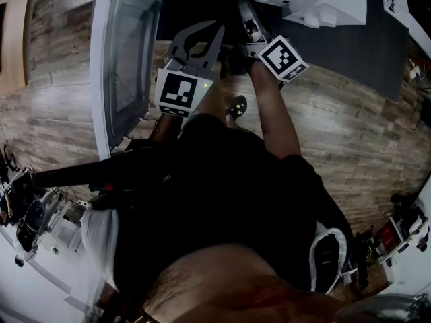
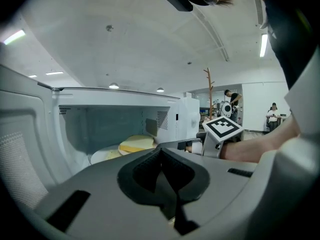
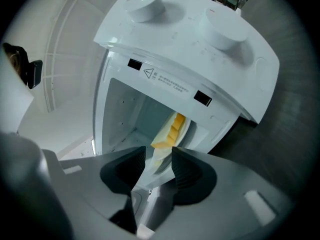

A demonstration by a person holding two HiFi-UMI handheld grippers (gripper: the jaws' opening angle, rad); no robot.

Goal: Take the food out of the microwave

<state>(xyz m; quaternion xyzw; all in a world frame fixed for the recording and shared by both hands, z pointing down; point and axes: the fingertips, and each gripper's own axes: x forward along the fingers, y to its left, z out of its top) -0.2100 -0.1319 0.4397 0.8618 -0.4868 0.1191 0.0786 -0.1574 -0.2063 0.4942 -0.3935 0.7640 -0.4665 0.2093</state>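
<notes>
wood floor [image 1: 350, 133] | microwave door [image 1: 124, 59] swung open at 10 o'clock, cavity mouth open ahead | food [image 2: 136, 144] on plate [image 2: 100, 156] inside, 12 o'clock | my left gripper [image 2: 167, 184] clenched, empty | my right gripper [image 3: 159, 166] released

left gripper [image 2: 162, 176]: jaws together, aimed slightly downward | right gripper [image 3: 159, 164]: jaws apart, rolled onto its side, reaching further forward than the left | right forearm [image 1: 273, 113]: bare, stretched forward
</notes>
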